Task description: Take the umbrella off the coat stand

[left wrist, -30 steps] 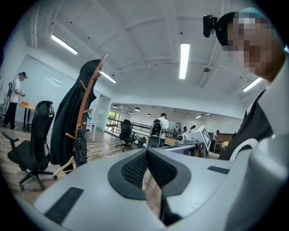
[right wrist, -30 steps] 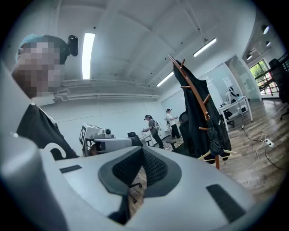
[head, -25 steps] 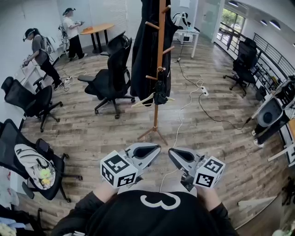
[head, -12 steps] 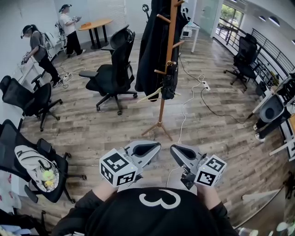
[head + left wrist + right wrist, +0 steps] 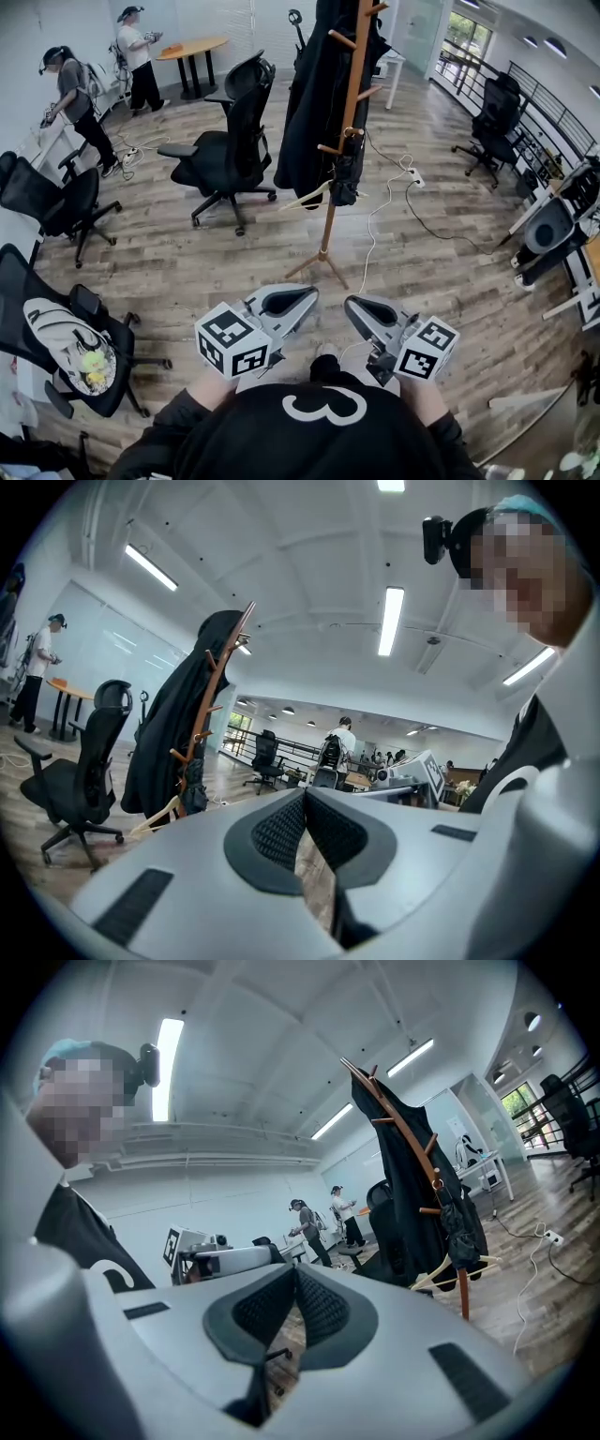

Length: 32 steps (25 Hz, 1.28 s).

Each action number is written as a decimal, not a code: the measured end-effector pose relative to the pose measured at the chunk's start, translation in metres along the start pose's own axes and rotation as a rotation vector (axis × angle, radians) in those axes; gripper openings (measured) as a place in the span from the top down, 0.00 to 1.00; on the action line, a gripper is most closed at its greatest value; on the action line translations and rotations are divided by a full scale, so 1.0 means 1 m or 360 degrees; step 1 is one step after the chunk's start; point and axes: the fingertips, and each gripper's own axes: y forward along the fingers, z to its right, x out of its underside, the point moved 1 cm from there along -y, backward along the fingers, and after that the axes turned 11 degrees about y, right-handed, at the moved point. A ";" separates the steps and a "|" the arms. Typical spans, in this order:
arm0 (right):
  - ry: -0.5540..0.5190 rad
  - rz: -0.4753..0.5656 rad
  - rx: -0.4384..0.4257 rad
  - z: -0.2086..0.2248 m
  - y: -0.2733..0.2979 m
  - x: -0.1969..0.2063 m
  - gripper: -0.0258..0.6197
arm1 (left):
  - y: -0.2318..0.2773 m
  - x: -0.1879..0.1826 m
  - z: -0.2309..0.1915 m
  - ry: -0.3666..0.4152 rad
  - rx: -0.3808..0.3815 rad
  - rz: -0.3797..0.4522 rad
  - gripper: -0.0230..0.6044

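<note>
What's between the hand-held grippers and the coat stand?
Just bare wooden floor and a thin white cable trailing past the coat stand, as the head view shows.

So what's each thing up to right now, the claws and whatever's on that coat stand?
Left claw: shut, empty.
Right claw: shut, empty.
Umbrella: folded, hanging on a peg, untouched.
Coat stand: upright.
Black coat: hung on the stand.
Wooden hanger: hanging low beside the umbrella.
</note>
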 end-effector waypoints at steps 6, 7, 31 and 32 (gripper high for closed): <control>0.0018 0.0012 -0.0016 0.028 0.015 -0.017 0.92 | 0.019 0.002 -0.021 -0.0003 -0.0020 -0.0038 0.94; 0.0023 0.0013 -0.0025 0.034 0.019 -0.021 0.92 | 0.024 0.000 -0.026 -0.0002 -0.0023 -0.0046 0.94; 0.0080 -0.0002 -0.0147 0.232 0.070 -0.148 0.92 | 0.210 -0.022 -0.175 -0.0007 -0.0147 -0.0136 0.94; 0.0069 -0.0004 -0.0155 0.236 0.070 -0.152 0.92 | 0.214 -0.024 -0.177 0.0003 -0.0147 -0.0138 0.94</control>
